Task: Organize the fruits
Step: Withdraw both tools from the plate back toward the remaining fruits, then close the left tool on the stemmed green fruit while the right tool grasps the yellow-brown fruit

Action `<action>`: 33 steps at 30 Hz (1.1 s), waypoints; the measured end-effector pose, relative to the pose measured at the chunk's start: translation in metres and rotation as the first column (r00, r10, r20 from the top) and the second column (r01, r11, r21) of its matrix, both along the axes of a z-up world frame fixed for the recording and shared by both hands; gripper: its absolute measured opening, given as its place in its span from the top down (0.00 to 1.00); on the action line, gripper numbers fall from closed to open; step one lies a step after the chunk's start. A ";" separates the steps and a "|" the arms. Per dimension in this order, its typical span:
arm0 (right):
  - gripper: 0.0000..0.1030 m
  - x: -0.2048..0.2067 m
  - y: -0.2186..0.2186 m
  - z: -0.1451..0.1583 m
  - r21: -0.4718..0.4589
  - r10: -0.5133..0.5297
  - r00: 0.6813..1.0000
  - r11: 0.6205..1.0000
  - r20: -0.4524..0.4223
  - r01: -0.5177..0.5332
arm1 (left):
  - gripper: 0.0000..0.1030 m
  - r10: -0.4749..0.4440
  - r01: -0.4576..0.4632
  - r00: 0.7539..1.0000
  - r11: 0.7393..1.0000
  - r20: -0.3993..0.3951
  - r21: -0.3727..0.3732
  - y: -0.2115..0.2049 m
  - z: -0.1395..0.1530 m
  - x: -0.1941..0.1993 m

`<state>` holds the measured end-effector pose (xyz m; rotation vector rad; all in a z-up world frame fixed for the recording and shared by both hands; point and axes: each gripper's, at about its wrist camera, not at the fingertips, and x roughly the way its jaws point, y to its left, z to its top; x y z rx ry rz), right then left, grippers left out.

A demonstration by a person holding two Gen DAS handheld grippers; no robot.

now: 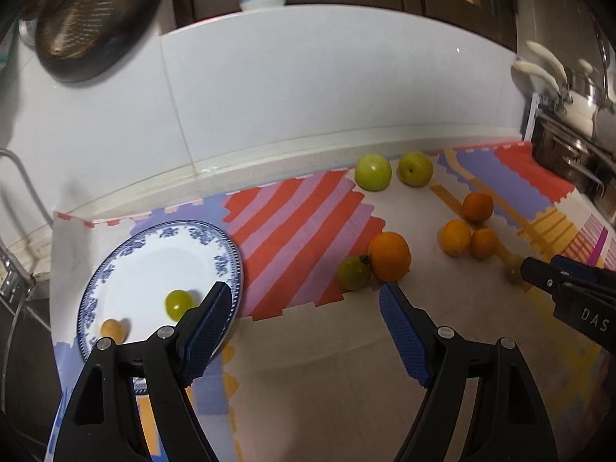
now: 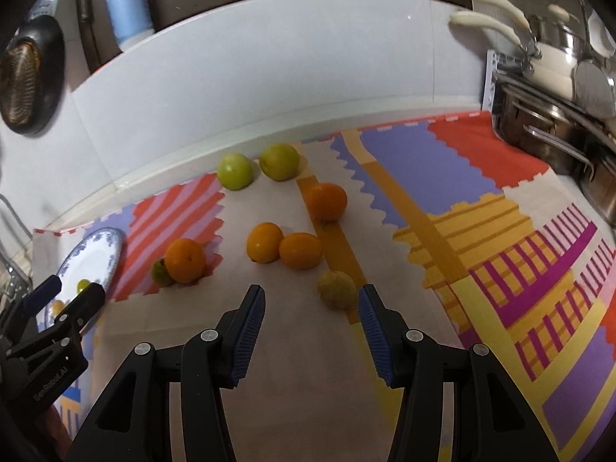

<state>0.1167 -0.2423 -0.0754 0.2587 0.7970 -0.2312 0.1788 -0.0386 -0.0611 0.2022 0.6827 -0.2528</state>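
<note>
A blue-patterned white plate [image 1: 154, 258] lies at the left of the colourful mat and holds a small green fruit [image 1: 178, 303] and a small orange fruit [image 1: 112, 329]. My left gripper [image 1: 304, 292] is open and empty, beside the plate's right rim. On the mat lie two green apples [image 1: 372, 172] [image 1: 415, 168], several oranges [image 1: 389, 256] and a green-red fruit [image 1: 354, 272]. My right gripper [image 2: 312, 296] is open and empty, with a pale yellow fruit [image 2: 337, 289] just ahead of its right finger. The plate [image 2: 94, 258] shows at far left in the right wrist view.
White tiled wall [image 1: 308, 96] runs behind the mat. Steel pots [image 2: 546, 115] with cream handles stand at the right. A blue bottle [image 2: 129, 11] sits on the ledge. A dark strainer [image 1: 88, 19] hangs upper left. A metal rack [image 1: 15, 231] stands left of the plate.
</note>
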 end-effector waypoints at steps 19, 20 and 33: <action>0.50 0.026 -0.013 -0.028 0.004 -0.038 0.997 0.999 -0.064 0.038 | 0.45 -0.093 0.097 0.993 0.993 -0.079 0.060 -0.030 -0.038 0.041; 0.50 0.027 -0.014 -0.028 0.005 -0.039 0.997 0.999 -0.064 0.039 | 0.46 -0.099 0.104 0.992 0.993 -0.084 0.058 -0.031 -0.039 0.043; 0.61 0.033 -0.015 -0.034 0.009 -0.032 0.996 0.999 -0.085 0.033 | 0.64 -0.162 0.165 0.985 0.985 -0.058 0.045 -0.039 -0.039 0.053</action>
